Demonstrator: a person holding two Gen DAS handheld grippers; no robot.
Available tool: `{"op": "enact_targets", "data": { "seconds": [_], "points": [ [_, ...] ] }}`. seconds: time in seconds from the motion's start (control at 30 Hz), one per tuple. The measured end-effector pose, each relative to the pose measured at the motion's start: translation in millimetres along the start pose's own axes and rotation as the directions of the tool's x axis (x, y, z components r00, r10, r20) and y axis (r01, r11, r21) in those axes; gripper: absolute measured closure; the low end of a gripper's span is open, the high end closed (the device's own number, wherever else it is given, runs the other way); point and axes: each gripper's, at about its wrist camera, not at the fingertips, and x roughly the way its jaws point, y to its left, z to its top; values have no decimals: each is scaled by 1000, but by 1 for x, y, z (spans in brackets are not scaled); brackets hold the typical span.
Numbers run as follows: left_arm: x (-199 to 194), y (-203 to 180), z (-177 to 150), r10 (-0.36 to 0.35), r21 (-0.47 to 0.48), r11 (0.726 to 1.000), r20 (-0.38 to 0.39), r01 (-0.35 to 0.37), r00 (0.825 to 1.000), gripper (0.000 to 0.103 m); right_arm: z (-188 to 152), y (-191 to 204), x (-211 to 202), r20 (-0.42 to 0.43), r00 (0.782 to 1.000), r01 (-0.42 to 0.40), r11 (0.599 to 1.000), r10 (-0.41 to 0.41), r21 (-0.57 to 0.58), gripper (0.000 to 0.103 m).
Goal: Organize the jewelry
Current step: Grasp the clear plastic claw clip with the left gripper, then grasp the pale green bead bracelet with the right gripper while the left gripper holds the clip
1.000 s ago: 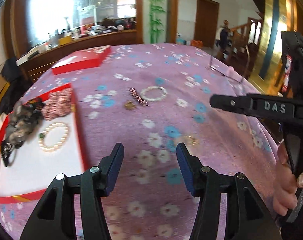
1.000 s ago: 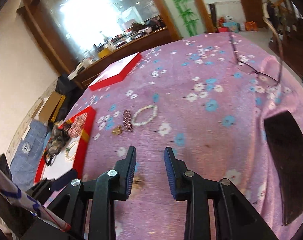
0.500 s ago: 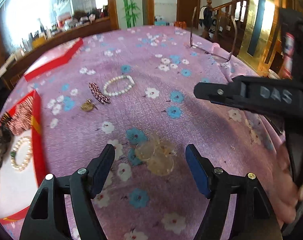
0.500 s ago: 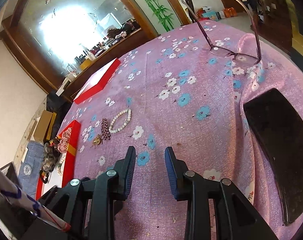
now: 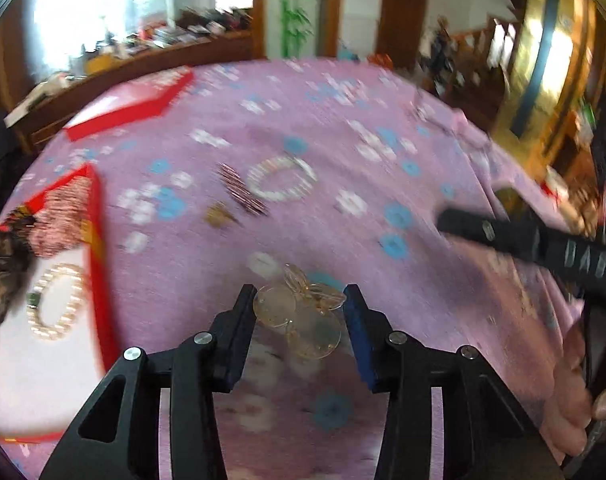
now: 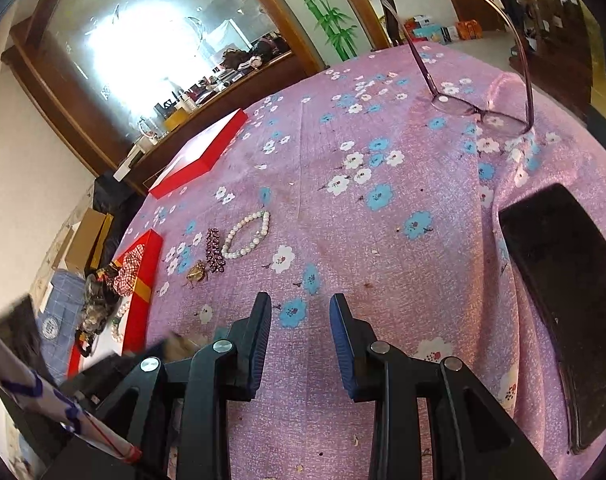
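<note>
My left gripper [image 5: 300,300] is shut on a clear amber disc bracelet [image 5: 303,316], held between its pads over the purple flowered tablecloth [image 5: 343,120]. A white pearl bracelet [image 5: 281,178], a dark red bead bracelet [image 5: 241,194] and a small gold brooch [image 5: 219,214] lie on the cloth ahead. A red-rimmed white tray [image 5: 99,264] at the left holds a pearl bracelet [image 5: 57,300] and other jewelry. My right gripper [image 6: 300,312] is open and empty above the cloth; the pearl bracelet [image 6: 247,234], bead bracelet [image 6: 214,249] and brooch [image 6: 197,273] lie ahead to its left.
A red box lid [image 6: 201,152] lies at the far left of the table. Glasses [image 6: 479,110] stand upside down at the far right. A black phone [image 6: 563,280] lies at the right edge. The right gripper's body [image 5: 543,248] crosses the left wrist view.
My left gripper has closed from wide open onto the amber disc bracelet and the view has swung left. My right gripper has stayed open and shifted slightly.
</note>
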Motion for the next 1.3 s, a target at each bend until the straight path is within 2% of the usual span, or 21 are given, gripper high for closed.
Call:
{"op": "enact_targets", "data": {
  "seconds": [0.13, 0.23, 0.37, 0.47, 0.53, 0.6, 0.83, 0.93, 1.0, 1.03, 1.13, 1.2, 1.3],
  "points": [
    [-17, 30, 4, 110, -89, 991, 117, -100, 987, 60, -1, 10, 1, -25, 1000, 5, 999, -6, -40, 71],
    [-21, 43, 1, 82, -148, 987, 142, -61, 986, 60, 7, 24, -2, -76, 997, -25, 998, 21, -57, 70],
    [-22, 48, 3, 61, -174, 984, 160, -32, 985, 60, 30, 47, 1, -101, 995, -11, 995, 1, -101, 70],
    [-17, 55, 4, 45, -202, 979, 146, -15, 988, 60, 50, 56, 30, -149, 989, 2, 994, -18, -105, 72],
    [-17, 56, 5, 43, -206, 978, 148, -12, 988, 60, 57, 57, 54, -190, 981, 13, 996, -30, -93, 78],
    [-17, 56, 6, 38, -204, 979, 147, -7, 988, 60, 63, 58, 79, -225, 973, 28, 997, -45, -76, 79],
    [-17, 57, 7, 23, -200, 980, 152, 8, 988, 60, 72, 63, 128, -257, 951, 140, 982, -170, -130, 86],
    [-17, 57, 5, 22, -205, 979, 153, 10, 988, 60, 69, 73, 131, -219, 949, 180, 960, -227, -214, 87],
    [-18, 57, 5, 18, -206, 978, 154, 15, 988, 60, 64, 80, 133, -179, 946, 209, 932, -269, -295, 98],
    [-18, 58, 5, 16, -208, 978, 156, 17, 988, 60, 64, 81, 133, -168, 947, 215, 927, -275, -307, 98],
    [-18, 61, 5, 5, -217, 976, 158, 30, 987, 60, 71, 73, 122, -165, 968, 146, 958, -190, -248, 98],
    [-18, 62, 4, 3, -223, 974, 158, 33, 987, 61, 79, 72, 102, -103, 985, 109, 966, -136, -234, 98],
    [-16, 64, 4, -12, -232, 972, 158, 49, 987, 61, 88, 71, 78, -32, 997, 62, 978, -69, -197, 98]
  ]
}}
